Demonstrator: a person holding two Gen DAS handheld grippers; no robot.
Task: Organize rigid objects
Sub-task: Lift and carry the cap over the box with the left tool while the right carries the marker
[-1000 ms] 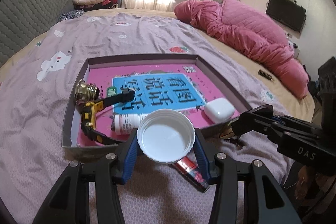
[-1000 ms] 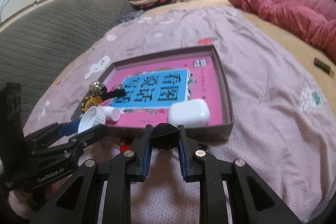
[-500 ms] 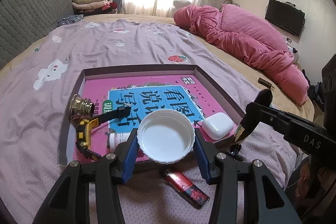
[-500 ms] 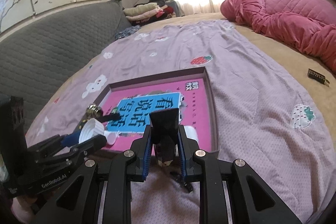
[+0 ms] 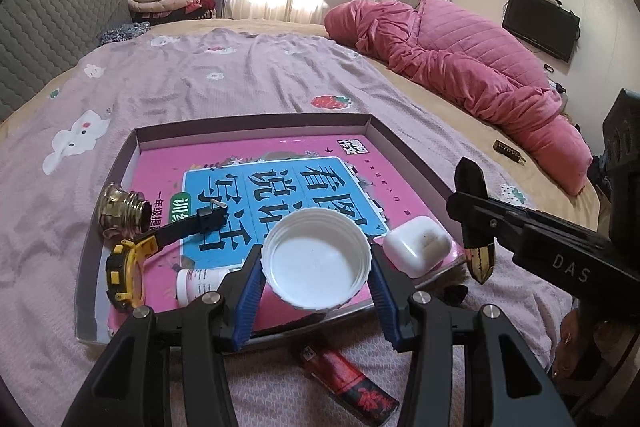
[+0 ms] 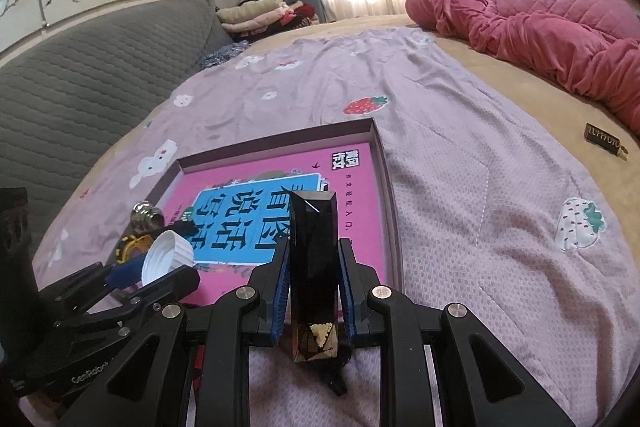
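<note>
Grippers number two, each clamped on one thing. Inside the tray (image 5: pixel 404 163) lie one book (image 5: pixel 280 187), one brass fitting (image 5: pixel 122 205), one yellow watch (image 5: pixel 124 267), one small white bottle (image 5: pixel 200 281) and one white case (image 5: pixel 418 247); one red lighter (image 5: pixel 344 379) lies on the sheet just before the tray. Left gripper (image 5: pixel 316 267) tilts down over the tray's near edge, pads pressed on a white cap (image 5: pixel 316 263). Right gripper (image 6: pixel 314 281) grips an upright black faceted bar (image 6: pixel 314 259). Only the right view shows its gold-patterned lower end square on.

left gripper (image 5: pixel 316 263): jaws clamped, tilted down | right gripper (image 6: pixel 314 287): jaws clamped, tilted down
</note>
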